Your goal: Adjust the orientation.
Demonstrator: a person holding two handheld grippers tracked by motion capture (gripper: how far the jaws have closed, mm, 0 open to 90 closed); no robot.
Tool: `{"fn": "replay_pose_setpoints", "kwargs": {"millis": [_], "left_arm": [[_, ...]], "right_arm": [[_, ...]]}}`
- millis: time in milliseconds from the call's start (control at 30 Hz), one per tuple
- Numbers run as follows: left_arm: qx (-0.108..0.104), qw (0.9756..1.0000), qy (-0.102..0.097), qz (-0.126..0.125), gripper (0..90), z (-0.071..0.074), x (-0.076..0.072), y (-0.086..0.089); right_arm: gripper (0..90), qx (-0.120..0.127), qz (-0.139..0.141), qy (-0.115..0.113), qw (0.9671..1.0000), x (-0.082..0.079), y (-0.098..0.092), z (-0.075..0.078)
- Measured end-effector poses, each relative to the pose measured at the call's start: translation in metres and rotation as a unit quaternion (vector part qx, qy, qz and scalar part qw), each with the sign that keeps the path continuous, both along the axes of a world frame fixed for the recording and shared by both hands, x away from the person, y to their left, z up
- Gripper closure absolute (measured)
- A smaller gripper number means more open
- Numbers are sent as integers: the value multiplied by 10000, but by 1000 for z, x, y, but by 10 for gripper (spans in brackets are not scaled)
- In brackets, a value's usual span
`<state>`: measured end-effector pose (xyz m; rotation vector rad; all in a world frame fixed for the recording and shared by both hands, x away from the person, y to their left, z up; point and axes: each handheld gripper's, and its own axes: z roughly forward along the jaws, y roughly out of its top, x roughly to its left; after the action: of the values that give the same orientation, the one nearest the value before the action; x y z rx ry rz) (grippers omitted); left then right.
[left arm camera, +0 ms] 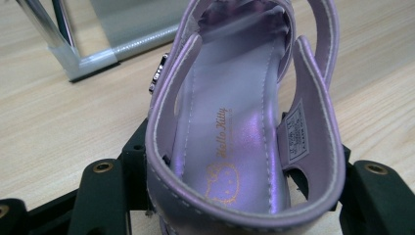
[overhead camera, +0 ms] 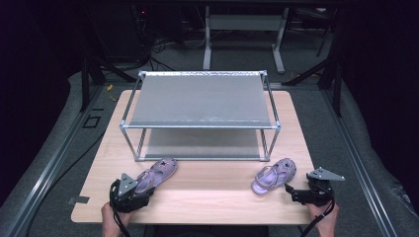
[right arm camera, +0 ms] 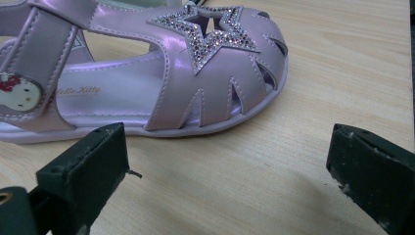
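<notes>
Two purple child's sandals lie on the wooden table. My left gripper at the front left is shut on the heel of the left sandal. In the left gripper view its black jaws press both sides of that sandal, whose printed insole faces up. The right sandal lies at the front right. My right gripper stands open just beside its toe. In the right gripper view the star-studded toe of the right sandal lies just beyond my right gripper, with bare wood between the jaws.
A two-tier metal-framed rack with grey shelves stands on the back half of the table; its foot is just left of the held sandal. Bare wood lies between the two sandals. The person's hands come in at the front edge.
</notes>
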<state>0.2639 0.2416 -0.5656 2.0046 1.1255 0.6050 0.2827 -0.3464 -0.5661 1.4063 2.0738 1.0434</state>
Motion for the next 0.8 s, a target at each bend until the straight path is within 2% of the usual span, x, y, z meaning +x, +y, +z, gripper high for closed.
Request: {"fn": "replay_pose_setpoints", "kwargs": {"millis": [400,800], "left_arm": [[-70,9996,-275,26,377,14,-4,-11],[-155,9991,-398,55,376,20,7,-32]], "right_arm": [[15,11,-18,8,10000,0,0,0],[17,42,-37,0,10000,0,-1,0]]}}
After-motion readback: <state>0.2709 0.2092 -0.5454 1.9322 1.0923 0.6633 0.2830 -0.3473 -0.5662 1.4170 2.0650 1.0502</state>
